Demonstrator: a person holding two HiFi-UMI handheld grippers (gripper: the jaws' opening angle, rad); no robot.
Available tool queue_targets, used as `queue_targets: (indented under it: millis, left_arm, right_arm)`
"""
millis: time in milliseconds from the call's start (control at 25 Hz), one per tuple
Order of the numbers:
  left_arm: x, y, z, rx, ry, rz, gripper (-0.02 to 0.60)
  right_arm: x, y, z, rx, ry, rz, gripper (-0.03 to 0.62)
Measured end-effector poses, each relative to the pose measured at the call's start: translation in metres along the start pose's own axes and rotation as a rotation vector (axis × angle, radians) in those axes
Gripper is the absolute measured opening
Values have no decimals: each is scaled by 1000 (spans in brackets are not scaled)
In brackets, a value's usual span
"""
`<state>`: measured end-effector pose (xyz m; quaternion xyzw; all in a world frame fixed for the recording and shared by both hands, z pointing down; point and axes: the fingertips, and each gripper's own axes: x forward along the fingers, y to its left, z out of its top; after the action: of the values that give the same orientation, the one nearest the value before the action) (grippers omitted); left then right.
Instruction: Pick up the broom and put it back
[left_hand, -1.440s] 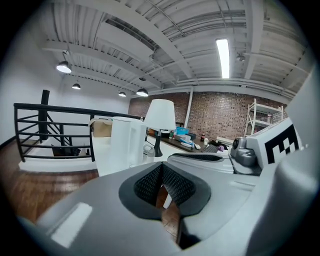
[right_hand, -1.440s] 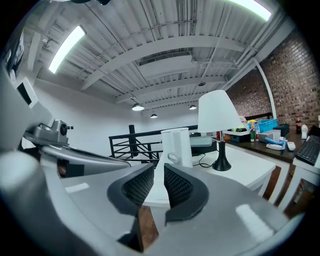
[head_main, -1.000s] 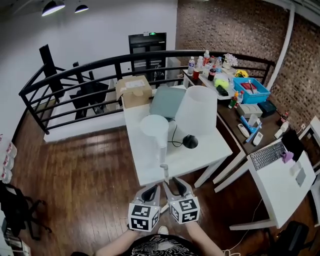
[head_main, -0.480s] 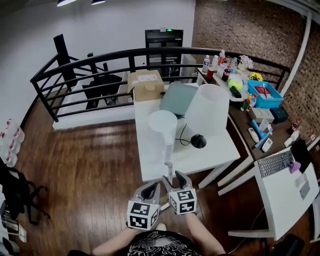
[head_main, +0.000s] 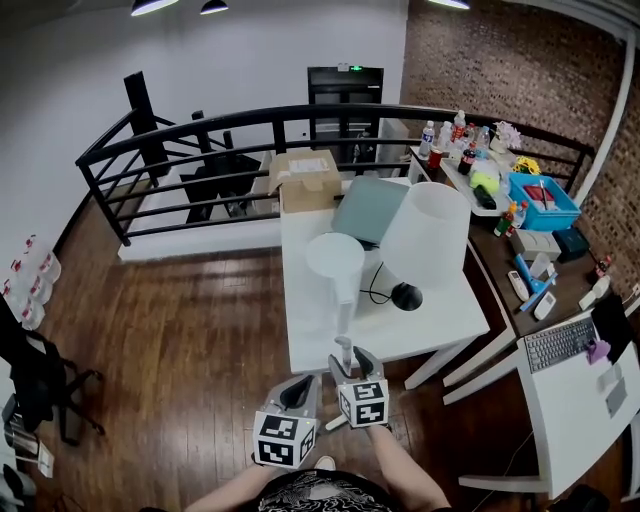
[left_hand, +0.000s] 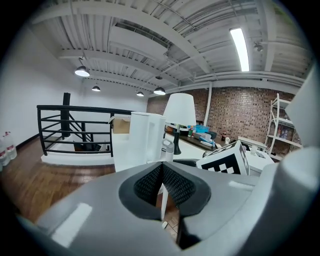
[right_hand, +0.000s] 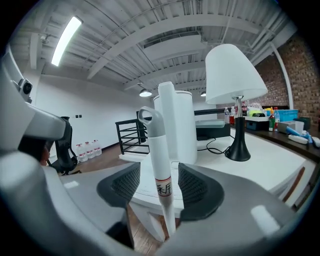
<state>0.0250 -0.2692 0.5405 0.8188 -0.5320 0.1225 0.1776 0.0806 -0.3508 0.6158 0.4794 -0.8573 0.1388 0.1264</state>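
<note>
Your right hand-held gripper (right_hand: 159, 176) has just been opening; its jaws stand apart around the broom handle (right_hand: 161, 150), which leans at the surface's (head_main: 318, 325) near edge. Unheld, it may slide and topple. Your left hand-held gripper (left_hand: 162, 172) is closed, empty.

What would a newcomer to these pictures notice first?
The right gripper has just been opening its jaws, and the white broom handle stands between them, not pressed by the pads. Behind it, on the white table, stands a big white lamp.
</note>
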Motion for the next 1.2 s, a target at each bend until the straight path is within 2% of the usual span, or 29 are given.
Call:
queue_targets:
  millis: [120, 280, 840, 1200]
  left_arm:
    - [1, 2, 0, 1, 1, 10, 5]
    - [1, 4, 2, 3, -2, 18, 5]
    - [1, 0, 2, 8, -3, -4, 5]
    - [-7, -8, 3, 16, -15, -49, 5]
  right_arm:
    - [7, -7, -1, -10, 4, -18, 205]
    - [9, -13, 3, -30, -10, -39, 104]
    - [-3, -15, 0, -65, -8, -62, 94]
    - [-37, -15, -6, -38, -12, -116, 94]
